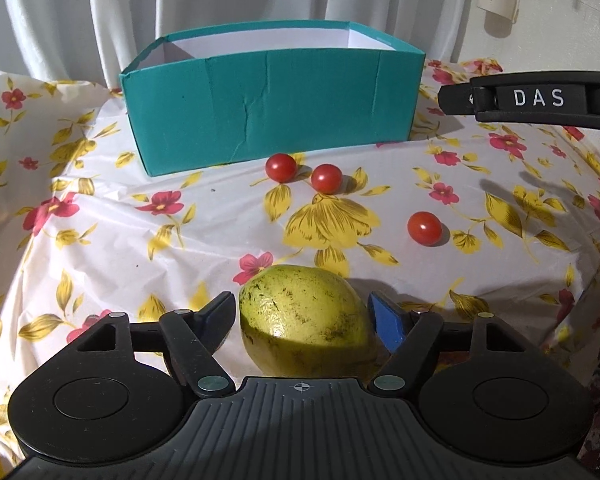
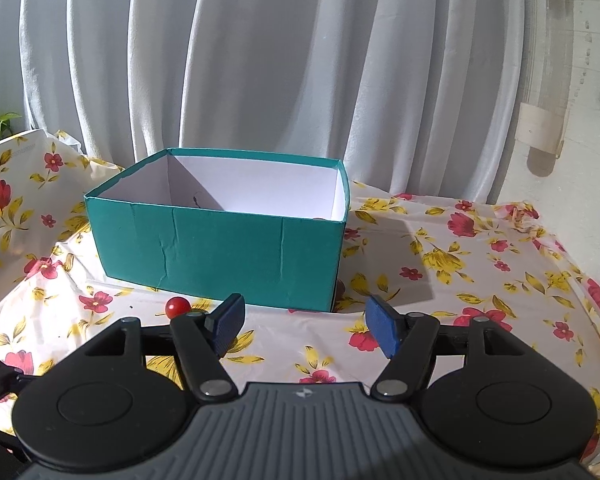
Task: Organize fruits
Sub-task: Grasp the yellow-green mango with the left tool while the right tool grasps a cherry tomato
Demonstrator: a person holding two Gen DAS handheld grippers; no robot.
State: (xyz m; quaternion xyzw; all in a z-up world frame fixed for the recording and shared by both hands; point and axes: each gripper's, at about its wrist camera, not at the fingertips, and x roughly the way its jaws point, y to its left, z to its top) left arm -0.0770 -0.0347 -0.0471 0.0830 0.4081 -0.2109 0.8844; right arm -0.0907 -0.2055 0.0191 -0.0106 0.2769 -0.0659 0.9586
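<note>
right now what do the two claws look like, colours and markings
Both are black plastic with round pivot discs and a ribbed grey base. The left claw and right claw carry blue finger pads. White "DAS" lettering marks the right one's side.

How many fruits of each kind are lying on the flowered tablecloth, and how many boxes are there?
Small round red cherry tomatoes: 3
Large yellow-green speckled fruit, between the fingers of the left gripper: 1
Open teal cardboard box with white inside: 1
Total: 5
</note>
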